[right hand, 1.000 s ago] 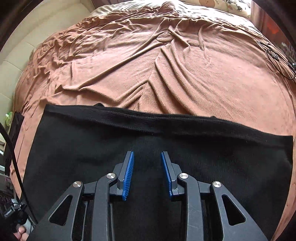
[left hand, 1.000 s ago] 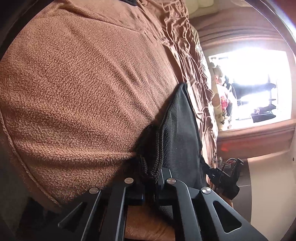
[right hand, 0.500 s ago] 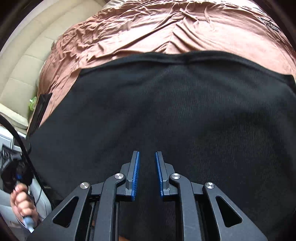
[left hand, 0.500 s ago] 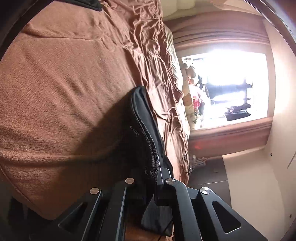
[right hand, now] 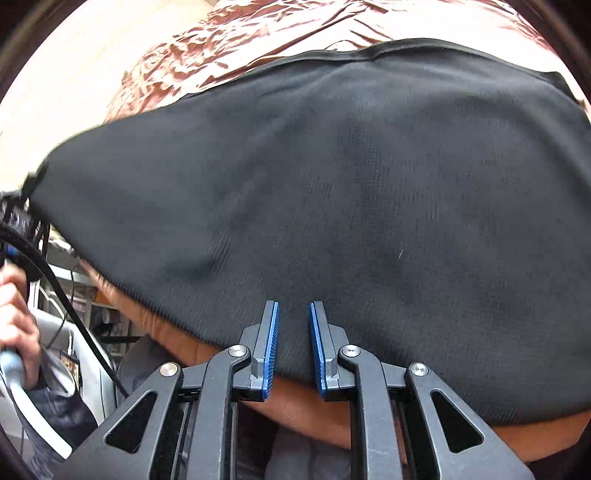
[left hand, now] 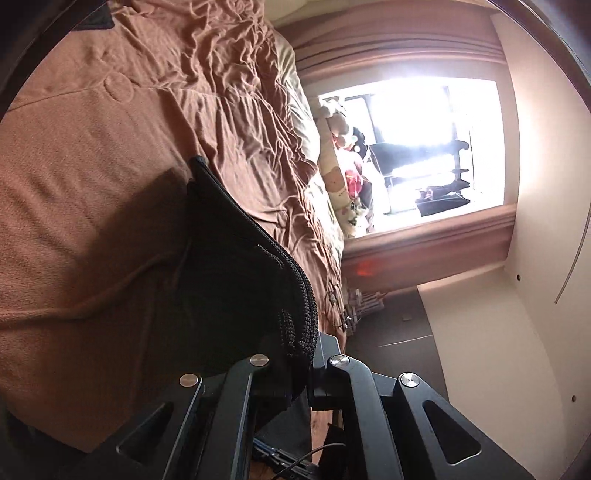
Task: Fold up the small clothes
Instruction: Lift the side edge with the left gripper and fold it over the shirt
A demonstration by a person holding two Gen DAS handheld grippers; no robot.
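A black knit garment (right hand: 351,184) lies spread on the brown bed cover (right hand: 258,33). Its left corner is lifted off the bed. My left gripper (left hand: 310,354) is shut on that corner's ribbed edge, and the cloth (left hand: 236,266) hangs from it in a raised fold above the cover (left hand: 92,166). My right gripper (right hand: 293,314) hovers over the garment's near hem. Its blue pads (right hand: 271,332) stand a narrow gap apart, with nothing pinched between them; the cloth lies under them.
A person's hand (right hand: 14,321) holds a pale handle at the left, beside black cables (right hand: 55,288). At the bed's far side are pillows and soft toys (left hand: 343,177), below a bright window (left hand: 424,147). Dark floor (left hand: 399,325) lies beside the bed.
The left gripper has risen with the garment's corner, pulling it off the bed. The right gripper has drawn back from the garment's middle to its near hem, and its pads have narrowed.
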